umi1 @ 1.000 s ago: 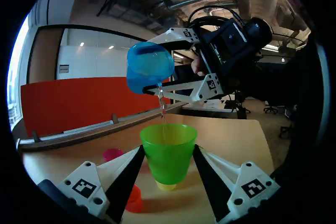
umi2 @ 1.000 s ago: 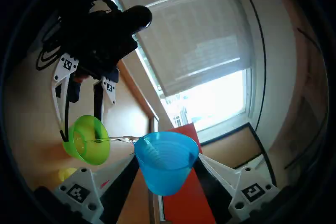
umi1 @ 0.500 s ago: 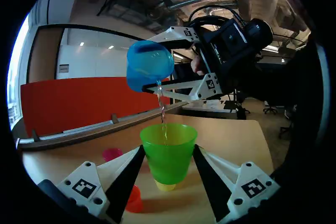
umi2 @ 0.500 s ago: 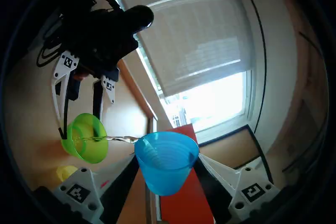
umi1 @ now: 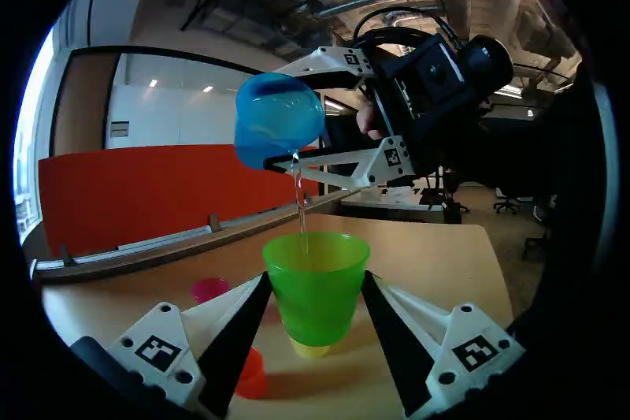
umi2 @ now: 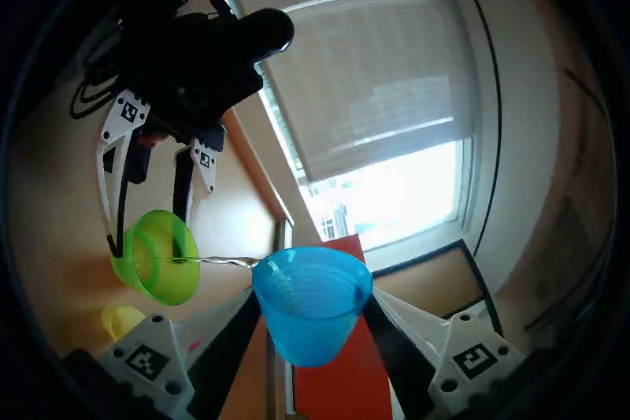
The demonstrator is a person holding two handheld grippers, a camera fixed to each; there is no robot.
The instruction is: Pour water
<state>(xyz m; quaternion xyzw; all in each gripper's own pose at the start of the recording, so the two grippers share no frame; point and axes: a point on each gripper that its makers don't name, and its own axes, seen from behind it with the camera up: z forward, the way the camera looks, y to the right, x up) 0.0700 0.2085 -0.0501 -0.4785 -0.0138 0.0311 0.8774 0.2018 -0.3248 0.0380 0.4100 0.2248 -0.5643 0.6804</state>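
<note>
Water point(umi1: 300, 207) is being poured in a thin stream from the lip of a translucent blue plastic cup point(umi1: 277, 120) into a translucent green plastic cup point(umi1: 316, 286) held directly beneath it. The blue plastic cup is tipped well over and is clamped between both fingers of the right gripper point(umi1: 272, 124), behind which part of a hand point(umi1: 366, 117) can be made out. The green plastic cup is kept upright and is gripped on both sides by the black-padded fingers of the left gripper point(umi1: 315, 278). In the right gripper view the same stream point(umi2: 224, 261) is seen crossing from the blue plastic cup point(umi2: 311, 314), pinched in the right gripper point(umi2: 313, 294), to the mouth of the green plastic cup point(umi2: 153, 258), carried by the left gripper point(umi2: 150, 239). A small yellow plastic cup point(umi1: 311, 351) is set on the light wooden table point(umi1: 441, 262) under the green one (seen apart from it in the right gripper view point(umi2: 118, 319)). A pink plastic cup point(umi1: 209, 289) and an orange-red plastic cup point(umi1: 252, 373) are placed on the table nearby, before a red partition panel point(umi1: 142, 183).
</note>
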